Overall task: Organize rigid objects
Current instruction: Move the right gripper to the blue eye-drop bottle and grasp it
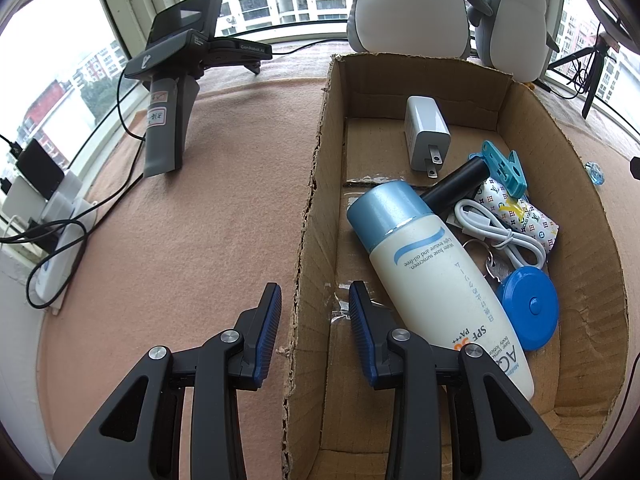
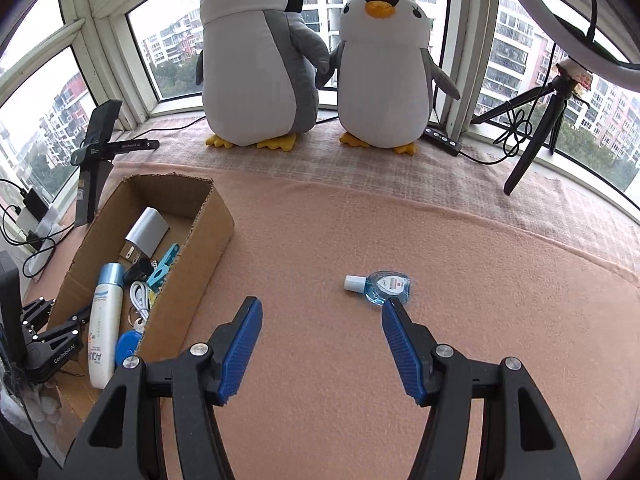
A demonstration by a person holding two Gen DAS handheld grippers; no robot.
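A cardboard box [image 1: 316,184] [image 2: 192,256] lies on the pink cloth. It holds a sunscreen bottle [image 1: 432,280] [image 2: 105,320], a white charger [image 1: 426,136], a black tube [image 1: 456,184], a teal clip [image 1: 502,168], a white cable [image 1: 496,232] and a blue round tape measure [image 1: 530,308]. My left gripper [image 1: 314,300] is open and empty, its jaws on either side of the box's left wall. A small blue bottle [image 2: 380,286] lies on the cloth right of the box. My right gripper [image 2: 322,312] is open and empty, just short of it.
Two plush penguins [image 2: 260,60] [image 2: 384,72] stand at the window. A gripper stand [image 1: 172,80] is left of the box, with chargers and cables [image 1: 52,216] at the far left. A tripod [image 2: 536,120] stands at the back right.
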